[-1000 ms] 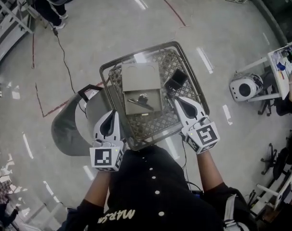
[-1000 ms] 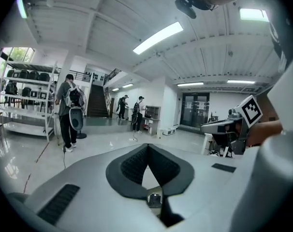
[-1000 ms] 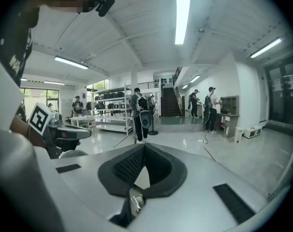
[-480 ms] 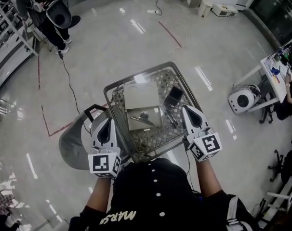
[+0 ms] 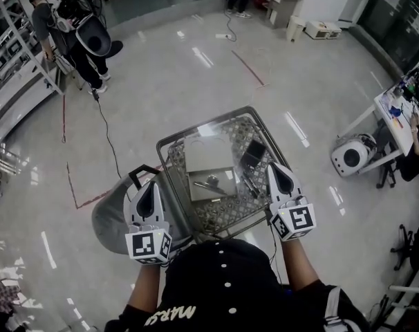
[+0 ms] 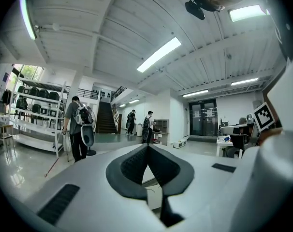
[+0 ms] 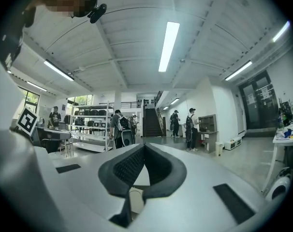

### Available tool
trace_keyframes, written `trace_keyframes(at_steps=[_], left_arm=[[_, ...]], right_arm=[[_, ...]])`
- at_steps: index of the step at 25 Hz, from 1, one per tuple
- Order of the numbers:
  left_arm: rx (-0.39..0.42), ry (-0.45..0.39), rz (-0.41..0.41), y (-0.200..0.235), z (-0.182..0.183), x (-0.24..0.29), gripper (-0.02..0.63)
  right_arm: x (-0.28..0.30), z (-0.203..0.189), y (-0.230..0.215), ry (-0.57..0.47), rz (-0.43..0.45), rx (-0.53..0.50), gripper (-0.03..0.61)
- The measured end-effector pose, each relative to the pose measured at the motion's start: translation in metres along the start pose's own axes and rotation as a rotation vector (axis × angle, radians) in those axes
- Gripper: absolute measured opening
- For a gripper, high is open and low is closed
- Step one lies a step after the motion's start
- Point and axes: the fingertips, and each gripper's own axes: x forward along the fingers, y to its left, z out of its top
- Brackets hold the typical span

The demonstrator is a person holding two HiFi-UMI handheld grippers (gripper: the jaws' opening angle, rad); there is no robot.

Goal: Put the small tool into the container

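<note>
Head view caught the only readable writing: white letters, seen upside down, on the person's black top (image 5: pixel 216 282), of which "MARS" could be read and the rest could not. Each gripper's cube bore a black-and-white square marker with no words.

In the left gripper view the left gripper (image 6: pixel 147 146) was clenched, its dark pads meeting in one line with nothing between them. The right gripper (image 7: pixel 143 146) was likewise pressed closed and empty in the right gripper view. From the head view, the left gripper (image 5: pixel 152 184) hung just outside the table's left edge and the right gripper (image 5: pixel 274 164) at its right edge; neither touched anything on the table (image 5: pixel 196 128).

Only the head view showed the task's things. A grey container (image 5: pixel 207 154) sat near the middle of the patterned table top, and the small tool (image 5: pixel 209 182) lay on its nearer half; whether that half was a recess could not be told. A black object (image 5: pixel 252 154) lay toward the right edge, apart from the container. A grey rounded thing (image 5: pixel 109 216) with a black handle stood on the floor by the left edge.

Both gripper views showed instead a hall with ceiling strip lights, shelving, a staircase and people wearing backpacks. The left gripper view alone took in the other gripper's marker cube (image 6: pixel 264 116).
</note>
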Motion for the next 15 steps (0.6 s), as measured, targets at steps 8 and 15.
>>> trace_keyframes(at_steps=[8, 15], left_arm=[[0.004, -0.014, 0.014, 0.004, 0.001, -0.005, 0.026], [0.006, -0.014, 0.017, 0.001, 0.002, -0.007, 0.026]], right_arm=[[0.004, -0.001, 0.009, -0.001, 0.008, -0.015, 0.012], [0.005, -0.004, 0.013, 0.011, 0.001, -0.018, 0.012]])
